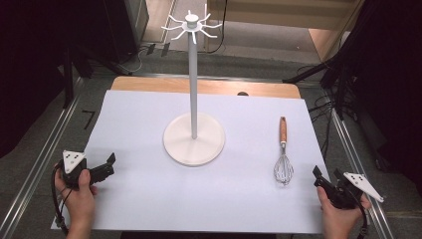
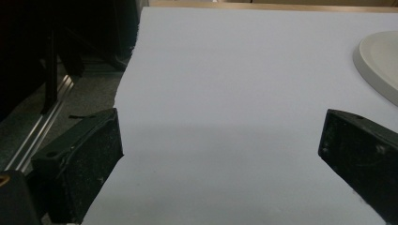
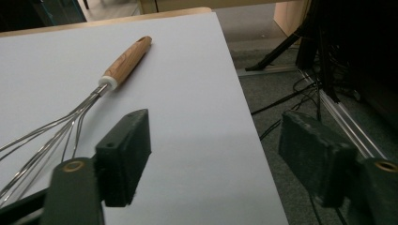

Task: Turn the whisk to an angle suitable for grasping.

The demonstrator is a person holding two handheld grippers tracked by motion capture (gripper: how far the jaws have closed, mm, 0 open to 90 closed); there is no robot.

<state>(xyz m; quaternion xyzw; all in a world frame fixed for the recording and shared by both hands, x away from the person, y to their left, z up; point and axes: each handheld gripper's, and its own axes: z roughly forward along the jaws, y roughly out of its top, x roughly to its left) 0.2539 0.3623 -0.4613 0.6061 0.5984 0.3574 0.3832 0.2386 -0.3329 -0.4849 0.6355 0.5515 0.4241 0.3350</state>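
Observation:
A wire whisk (image 1: pixel 282 152) with a wooden handle lies on the white table sheet (image 1: pixel 149 199) at the right, handle pointing away. In the right gripper view the whisk (image 3: pixel 94 93) sits left of and beyond the jaws. A white hook stand (image 1: pixel 193 84) rises from a round base at the table's centre; the edge of its base (image 2: pixel 380 65) shows in the left gripper view. My left gripper (image 1: pixel 108 166) rests open at the sheet's near left, held by a hand. My right gripper (image 1: pixel 326 180) is open at the near right edge, just right of the whisk's wires. Both hold nothing.
The sheet covers a wooden table (image 1: pixel 209 87). Metal rails (image 1: pixel 35 169) run along both sides, with cables and dark stands (image 1: pixel 343 74) on the floor to the right. The sheet's right edge (image 3: pixel 248 140) runs between the right gripper's jaws.

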